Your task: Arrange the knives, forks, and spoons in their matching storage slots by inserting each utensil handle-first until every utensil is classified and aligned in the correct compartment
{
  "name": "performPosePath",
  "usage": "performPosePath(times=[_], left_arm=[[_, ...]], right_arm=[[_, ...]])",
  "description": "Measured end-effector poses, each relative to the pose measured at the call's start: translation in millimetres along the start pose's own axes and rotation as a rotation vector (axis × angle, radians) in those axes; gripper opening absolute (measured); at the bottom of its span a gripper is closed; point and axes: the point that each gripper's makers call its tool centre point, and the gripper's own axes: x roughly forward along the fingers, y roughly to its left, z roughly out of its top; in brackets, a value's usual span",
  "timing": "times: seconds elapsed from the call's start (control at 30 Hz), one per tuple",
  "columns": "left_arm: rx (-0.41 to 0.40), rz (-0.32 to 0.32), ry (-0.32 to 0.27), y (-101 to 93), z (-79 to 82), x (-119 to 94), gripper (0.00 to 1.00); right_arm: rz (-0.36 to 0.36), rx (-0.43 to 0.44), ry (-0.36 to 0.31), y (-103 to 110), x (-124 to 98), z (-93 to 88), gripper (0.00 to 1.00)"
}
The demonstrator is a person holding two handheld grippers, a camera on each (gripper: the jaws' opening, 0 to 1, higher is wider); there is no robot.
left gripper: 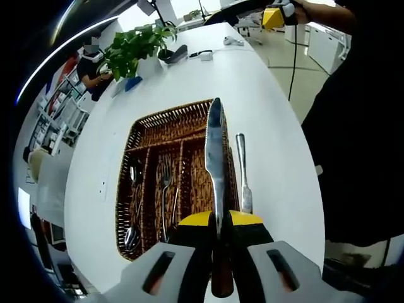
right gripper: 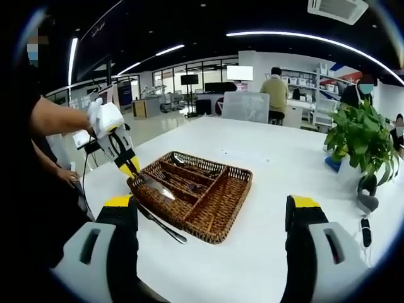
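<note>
- The left claw (left gripper: 222, 235) is clamped on a knife (left gripper: 215, 158) by its dark handle; the blade points forward, away from the claw, above the right side of the wicker tray (left gripper: 189, 120).
- In the right gripper view the same left claw (right gripper: 132, 169) hangs over the tray's (right gripper: 230, 211) near-left corner, with the knife (right gripper: 154, 187) slanting down across the tray's rim.
- The right claw (right gripper: 211, 221) stands wide apart with nothing between its yellow-tipped jaws, well back from the tray.
- The tray lies on a white surface (left gripper: 265, 101) and is split into long lengthwise compartments plus one crosswise compartment at its far end.
- In the left gripper view, spoons (left gripper: 134, 202) lie in the leftmost long compartment and a fork (left gripper: 165, 189) in the one beside it.
- A second knife (left gripper: 243, 173) lies on the surface just beside the tray's right wall, parallel to it; it also appears in the right gripper view (right gripper: 163, 226), alongside the tray's near wall.
- A potted plant (left gripper: 136, 47) stands near the far edge of the surface, well apart from the tray; it appears in the right gripper view (right gripper: 363, 142) too.
- A person's hand (right gripper: 95, 117) holds the left gripper.
</note>
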Motion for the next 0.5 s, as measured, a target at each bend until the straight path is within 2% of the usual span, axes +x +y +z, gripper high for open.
performPosePath(times=[0.27, 0.5], left_arm=[[0.004, 0.033, -0.007, 14.7, 1.6, 1, 0.06], [0.009, 0.03, -0.009, 22.3, 2.4, 5, 0.06]], right_arm=[[-0.012, -0.001, -0.004, -4, -2, 2.2, 1.0], [-0.01, -0.006, 0.002, -3, 0, 5.9, 1.0]])
